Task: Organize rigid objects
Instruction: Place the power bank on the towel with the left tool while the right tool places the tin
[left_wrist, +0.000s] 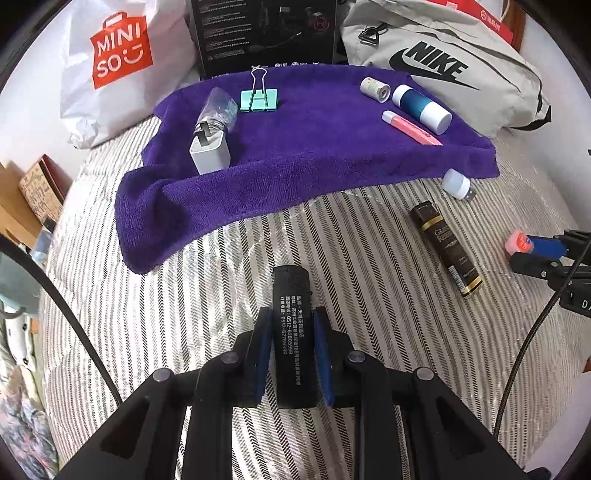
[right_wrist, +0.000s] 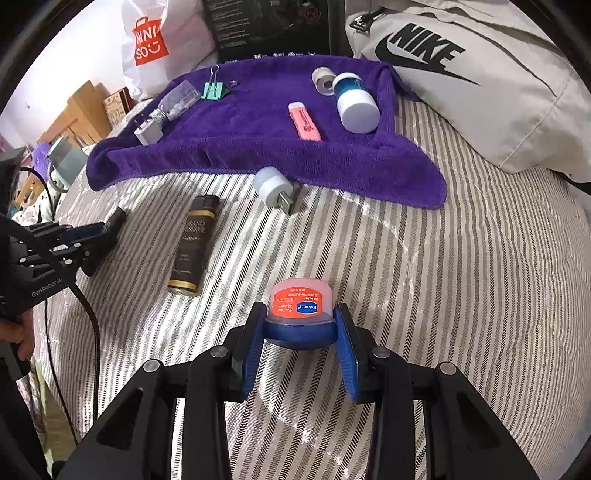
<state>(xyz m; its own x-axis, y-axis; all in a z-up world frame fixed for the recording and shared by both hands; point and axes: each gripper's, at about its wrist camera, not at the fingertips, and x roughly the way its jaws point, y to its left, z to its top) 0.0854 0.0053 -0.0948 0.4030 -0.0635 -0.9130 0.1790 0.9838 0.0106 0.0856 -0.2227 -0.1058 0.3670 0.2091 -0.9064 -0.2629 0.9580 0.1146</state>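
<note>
Both grippers sit low over the striped bedspread (left_wrist: 177, 295), pointing at the purple towel (left_wrist: 295, 147). The left gripper (left_wrist: 293, 328) has its blue pads clamped on a black lighter (left_wrist: 293, 325), which sticks out forward between them. The right gripper (right_wrist: 300, 325) is pinching a small balm jar (right_wrist: 301, 306) by its blue lid, orange label facing the camera.

On the towel: charger (left_wrist: 210, 151), clear bottle (left_wrist: 218, 107), green clip (left_wrist: 259, 98), tape roll (left_wrist: 375, 88), blue tube (left_wrist: 421, 105), pink highlighter (left_wrist: 410, 127). Off it, on the bedspread, are a USB light (right_wrist: 273, 188) and a dark bottle (right_wrist: 194, 247).

Only the right view shows a hand (right_wrist: 18, 332) holding the left gripper's handle, plus some cardboard boxes (right_wrist: 79, 114) off to the side. The left view just catches the right gripper's tip and jar at its edge.
</note>
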